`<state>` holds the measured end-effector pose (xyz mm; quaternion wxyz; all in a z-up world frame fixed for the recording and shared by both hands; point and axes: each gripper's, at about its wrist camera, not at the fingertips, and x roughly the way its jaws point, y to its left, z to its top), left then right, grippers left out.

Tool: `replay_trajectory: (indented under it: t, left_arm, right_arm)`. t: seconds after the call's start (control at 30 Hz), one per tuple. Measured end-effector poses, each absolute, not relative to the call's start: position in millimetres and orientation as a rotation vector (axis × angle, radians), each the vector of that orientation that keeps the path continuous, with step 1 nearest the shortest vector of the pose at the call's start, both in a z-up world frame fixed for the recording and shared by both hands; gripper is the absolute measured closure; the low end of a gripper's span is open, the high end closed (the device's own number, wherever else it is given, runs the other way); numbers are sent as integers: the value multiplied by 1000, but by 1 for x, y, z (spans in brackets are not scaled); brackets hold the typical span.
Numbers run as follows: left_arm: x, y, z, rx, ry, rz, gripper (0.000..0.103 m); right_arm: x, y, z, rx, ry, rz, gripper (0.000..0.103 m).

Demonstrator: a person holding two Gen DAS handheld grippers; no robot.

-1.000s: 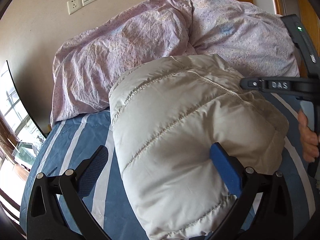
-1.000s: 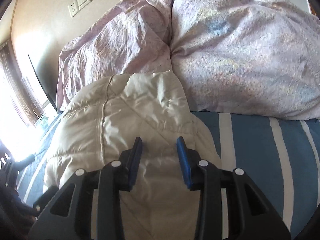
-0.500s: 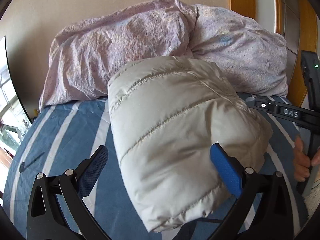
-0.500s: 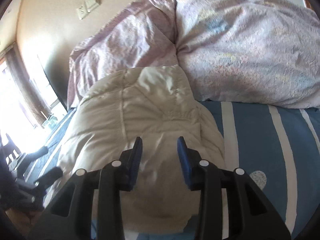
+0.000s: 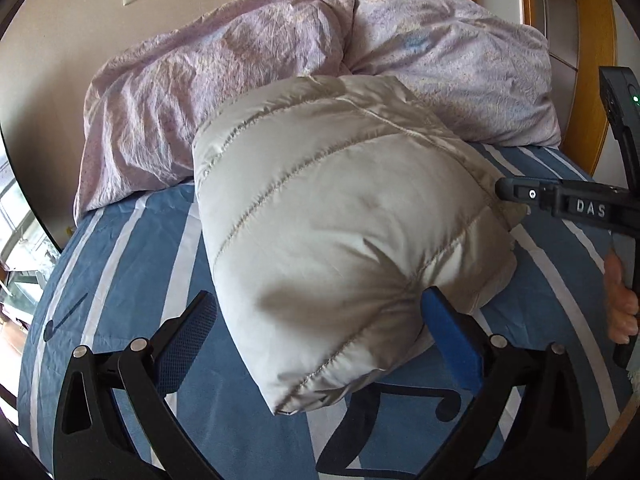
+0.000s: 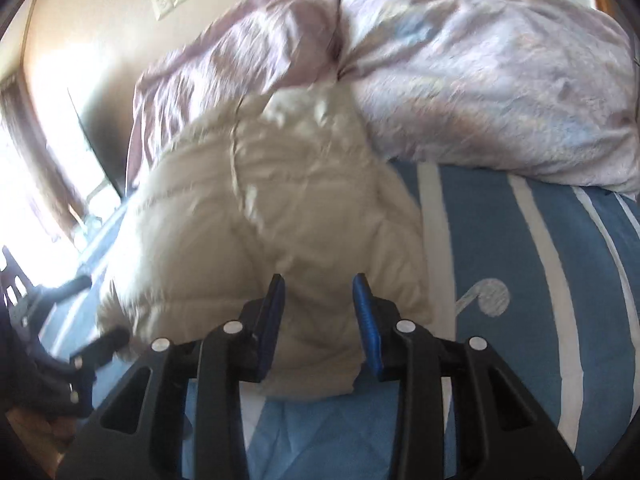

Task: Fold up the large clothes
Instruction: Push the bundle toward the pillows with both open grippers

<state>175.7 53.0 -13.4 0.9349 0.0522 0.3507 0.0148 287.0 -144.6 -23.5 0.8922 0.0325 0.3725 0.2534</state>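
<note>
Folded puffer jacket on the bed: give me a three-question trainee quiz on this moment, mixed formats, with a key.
1. True or false: the cream puffer jacket lies on the blue striped bedsheet.
2. What is bunched up behind the jacket, against the wall? A) a lilac duvet B) a wooden chair C) a stack of towels
3. Fill in: the left gripper has its jaws spread wide around the jacket's near ____.

Key
1. True.
2. A, the lilac duvet.
3. End. The right blue pad dents the fabric and the left pad stands clear. The right gripper has jacket fabric between its narrower jaws, though blur hides whether it grips.
</note>
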Motion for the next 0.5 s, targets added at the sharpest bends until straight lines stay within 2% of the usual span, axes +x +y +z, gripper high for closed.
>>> replay_trajectory:
  t: [0.1, 0.2, 0.23, 0.27, 0.33, 0.43, 0.5]
  left_arm:
    - [167, 50, -8, 96, 694, 50, 1]
    - [157, 50, -7, 58, 687, 65, 1]
    - [154, 51, -6, 45, 681, 67, 1]
    - [150, 52, -6, 33, 677, 73, 1]
    - [145, 52, -5, 18, 677, 82, 1]
    - [138, 50, -3, 12, 680, 93, 1]
    - [133, 47, -1, 15, 684, 99, 1]
  right_arm:
    - [305, -140, -43, 51, 873, 524, 65]
    - [300, -145, -39, 66, 865, 499, 59]
    - [295, -148, -32, 74, 845, 493, 51]
    - [288, -152, -26, 79, 817, 486, 33]
    - [269, -161, -12, 76, 735, 453, 18]
    - [246, -170, 1, 61, 662, 412, 2]
    - [230, -176, 8, 60, 621, 401, 2]
